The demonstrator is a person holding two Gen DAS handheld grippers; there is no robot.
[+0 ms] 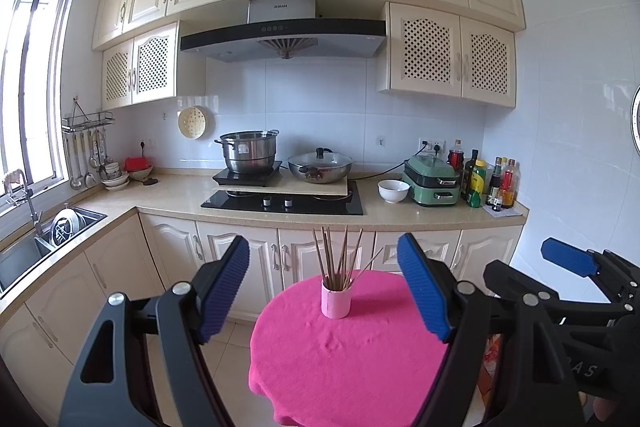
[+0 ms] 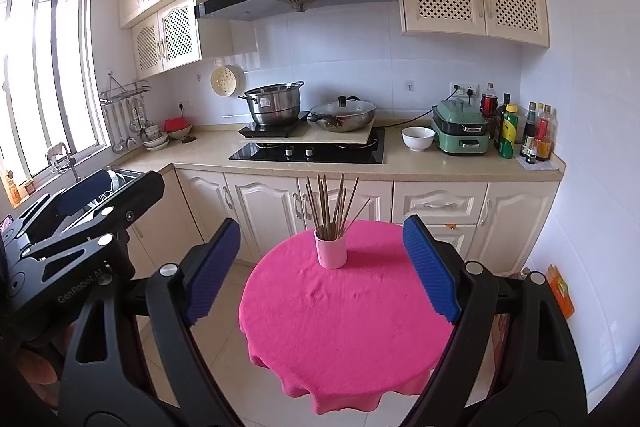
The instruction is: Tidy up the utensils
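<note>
A pink cup (image 1: 336, 299) (image 2: 331, 249) stands upright near the far edge of a round table under a magenta cloth (image 1: 344, 355) (image 2: 340, 315). Several brown chopsticks (image 1: 338, 255) (image 2: 334, 205) stick up out of the cup and fan outward. My left gripper (image 1: 324, 287) hangs open in front of the table, its blue pads wide apart with nothing between them. My right gripper (image 2: 322, 267) is open too, short of the cup and empty. Each gripper shows at the edge of the other's view.
Behind the table runs a kitchen counter (image 1: 400, 217) with a hob (image 1: 282, 203), a steel pot (image 1: 248, 151), a lidded wok (image 1: 320, 165), a white bowl (image 1: 393, 190), a green appliance (image 1: 434, 183) and bottles (image 1: 488, 183). A sink (image 1: 24, 251) lies left. Ladles hang on a wall rack (image 1: 86, 155).
</note>
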